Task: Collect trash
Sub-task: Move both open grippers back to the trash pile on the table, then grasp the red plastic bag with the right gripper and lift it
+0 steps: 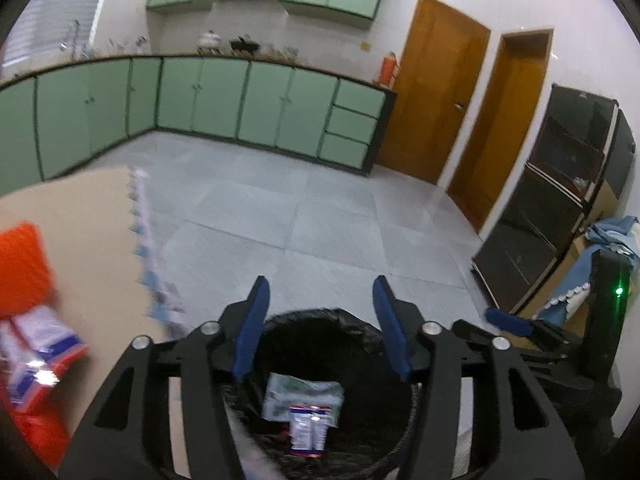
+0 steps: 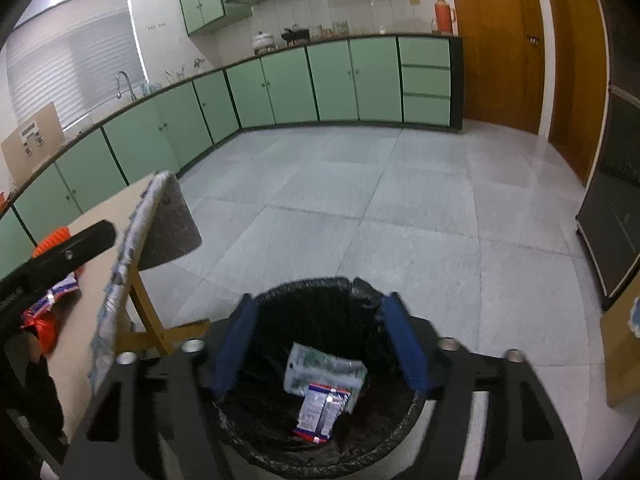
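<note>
Both grippers poised over black-lined trash bin, on grey tile floor by table. Left gripper: jaws parted wide, nothing between blue pads. Right gripper: jaws spread wide, empty. Inside bin: pale green-white packet, red-white-blue wrapper lying across its 6 o'clock edge. More wrappers and orange item on table, 9 o'clock in left view.
</note>
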`<act>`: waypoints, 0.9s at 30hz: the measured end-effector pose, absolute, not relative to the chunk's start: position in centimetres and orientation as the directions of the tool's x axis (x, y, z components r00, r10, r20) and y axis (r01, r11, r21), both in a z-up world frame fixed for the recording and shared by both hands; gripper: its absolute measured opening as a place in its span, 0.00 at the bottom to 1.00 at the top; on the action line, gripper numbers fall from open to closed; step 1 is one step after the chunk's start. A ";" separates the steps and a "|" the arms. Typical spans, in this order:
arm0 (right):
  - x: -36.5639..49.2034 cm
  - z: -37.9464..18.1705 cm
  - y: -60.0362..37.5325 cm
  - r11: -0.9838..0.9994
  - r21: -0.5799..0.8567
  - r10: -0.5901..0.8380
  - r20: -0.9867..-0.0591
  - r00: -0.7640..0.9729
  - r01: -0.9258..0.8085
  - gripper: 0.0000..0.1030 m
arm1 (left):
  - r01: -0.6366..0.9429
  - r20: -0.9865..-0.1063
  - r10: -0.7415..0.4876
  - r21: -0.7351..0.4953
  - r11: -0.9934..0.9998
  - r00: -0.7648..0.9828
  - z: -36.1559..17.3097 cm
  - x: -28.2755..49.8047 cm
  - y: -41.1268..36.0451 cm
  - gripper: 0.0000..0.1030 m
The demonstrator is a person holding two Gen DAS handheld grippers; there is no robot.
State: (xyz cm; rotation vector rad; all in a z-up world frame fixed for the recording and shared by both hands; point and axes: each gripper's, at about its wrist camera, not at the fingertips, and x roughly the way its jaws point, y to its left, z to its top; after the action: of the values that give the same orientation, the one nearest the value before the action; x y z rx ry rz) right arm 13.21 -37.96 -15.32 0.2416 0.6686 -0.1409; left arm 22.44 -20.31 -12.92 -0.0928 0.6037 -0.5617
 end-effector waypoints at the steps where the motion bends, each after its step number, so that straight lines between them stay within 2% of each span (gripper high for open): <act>1: 13.0 -14.7 -37.5 0.964 0.174 -0.052 -0.613 0.788 0.199 0.82 | 0.457 -0.499 -0.508 -0.230 0.859 0.703 -12.2 22.0 -19.2 0.59; 5: 12.8 -11.9 -34.1 0.977 0.170 -0.019 -0.545 0.839 0.132 0.92 | 0.400 -0.468 -0.434 -0.176 0.900 0.770 -10.6 20.5 -15.3 0.67; 6: 12.8 -11.4 -33.3 0.978 0.170 -0.009 -0.532 0.847 0.118 0.94 | 0.379 -0.463 -0.412 -0.168 0.910 0.785 -10.3 20.1 -14.0 0.71; 10: 12.7 -10.1 -29.5 0.982 0.183 0.053 -0.493 0.868 0.044 0.94 | 0.288 -0.457 -0.319 -0.139 0.948 0.830 -9.6 18.8 -9.0 0.79; 20: 14.1 -11.0 -17.1 0.970 0.174 0.231 -0.472 0.851 -0.167 0.94 | 0.042 -0.492 -0.063 -0.054 0.998 0.868 -10.4 15.6 3.2 0.81; 27: 14.3 -12.5 -9.9 0.958 0.125 0.285 -0.477 0.832 -0.256 0.94 | -0.037 -0.523 0.004 -0.053 0.998 0.852 -12.3 13.8 8.3 0.81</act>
State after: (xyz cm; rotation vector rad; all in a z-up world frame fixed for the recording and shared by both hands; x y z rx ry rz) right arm 14.32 -9.85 -12.47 0.0570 0.5141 0.2870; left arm 13.79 8.34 -12.26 -0.0625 0.5506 0.0218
